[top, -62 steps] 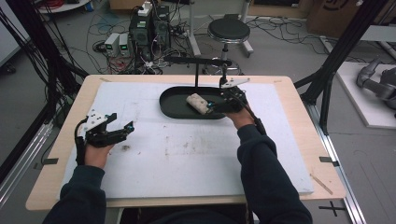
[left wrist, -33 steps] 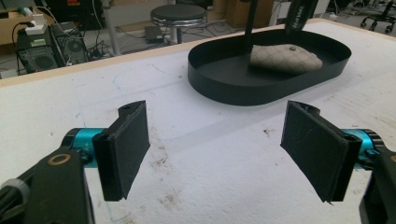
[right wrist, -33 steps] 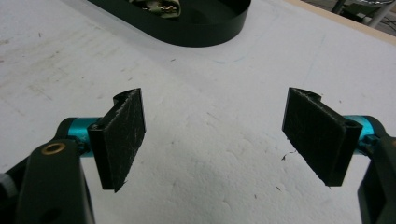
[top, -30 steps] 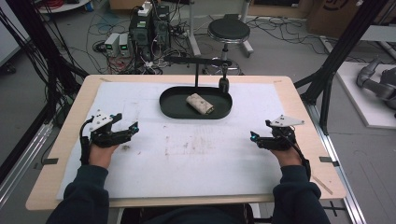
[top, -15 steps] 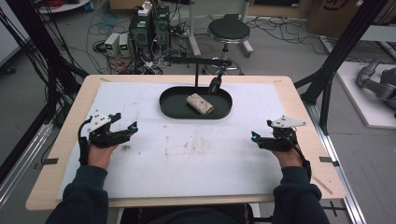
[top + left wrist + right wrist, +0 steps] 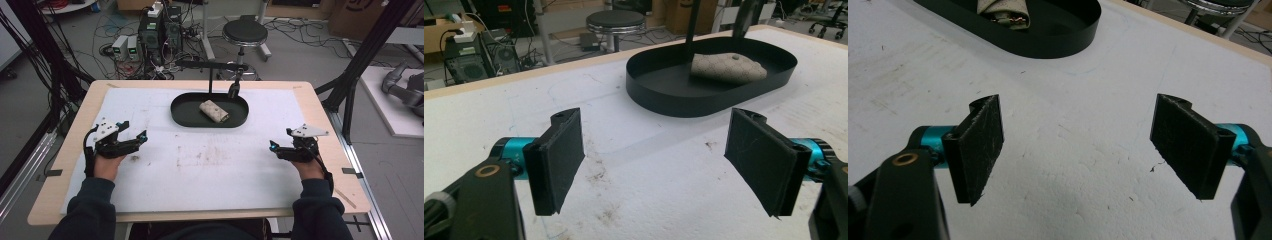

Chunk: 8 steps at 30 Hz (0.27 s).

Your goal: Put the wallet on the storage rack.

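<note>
Both sets of jaws stand wide apart w/ nothing between them: in the left gripper view the two black pads frame only bare white foam, same in the right gripper view. The left gripper (image 6: pixel 131 141) rests low over the left side of the counter, the right gripper (image 6: pixel 281 148) over the right side, each held in a hand, well apart from each other and both pointing inward. Judging by that, neither hand is working on anything right now; looks like a rest pose w/ the item set down, so the step in hand is either finished placement or the wait before a pick. The beige, speckled, rolled wrap (image 6: pixel 214 111) lies on its side inside the black oval tray (image 6: pixel 180 113), at the far middle of the white foam-covered counter (image 6: pixel 220 175), beyond and between the two grippers, touching neither. From the left gripper it sits ahead and to the right of the jaws (image 6: pixel 727 68); from the right gripper, ahead and to the left, at the top edge (image 6: pixel 1002 11). If a pick comes next, prob. a reach forward and inward over the tray wall, jaws lined up across the wrap's narrow width, soft squeeze so it doesn't unroll. A black stand w/ a small hanging part (image 6: pixel 234 90) rises at the tray's back edge; approach should stay clear of it.
</note>
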Available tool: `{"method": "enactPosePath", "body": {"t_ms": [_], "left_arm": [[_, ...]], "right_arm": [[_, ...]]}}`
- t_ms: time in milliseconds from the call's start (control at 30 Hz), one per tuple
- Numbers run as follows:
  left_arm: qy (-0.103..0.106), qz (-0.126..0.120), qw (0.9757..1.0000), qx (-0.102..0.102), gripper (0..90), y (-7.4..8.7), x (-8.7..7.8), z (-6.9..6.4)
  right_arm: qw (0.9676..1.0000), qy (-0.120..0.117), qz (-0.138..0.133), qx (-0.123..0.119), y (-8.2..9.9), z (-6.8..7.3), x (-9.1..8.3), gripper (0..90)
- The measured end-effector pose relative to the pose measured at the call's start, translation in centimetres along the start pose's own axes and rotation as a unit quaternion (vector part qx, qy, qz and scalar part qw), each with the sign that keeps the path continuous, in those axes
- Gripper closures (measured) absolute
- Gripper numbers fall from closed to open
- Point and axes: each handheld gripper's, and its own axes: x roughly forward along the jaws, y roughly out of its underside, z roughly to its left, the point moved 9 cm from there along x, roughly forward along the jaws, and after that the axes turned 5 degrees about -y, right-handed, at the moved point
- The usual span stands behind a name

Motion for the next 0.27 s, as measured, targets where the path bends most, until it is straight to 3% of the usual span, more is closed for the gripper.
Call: {"method": "enactPosePath", "body": {"t_ms": [267], "left_arm": [[-0.001, 0.001, 1.0, -0.002, 23.2, 0.07, 0.08, 0.13]], "right_arm": [[1.0, 0.001, -0.003, 0.004, -0.03, -0.2, -0.07, 21.9]]}}
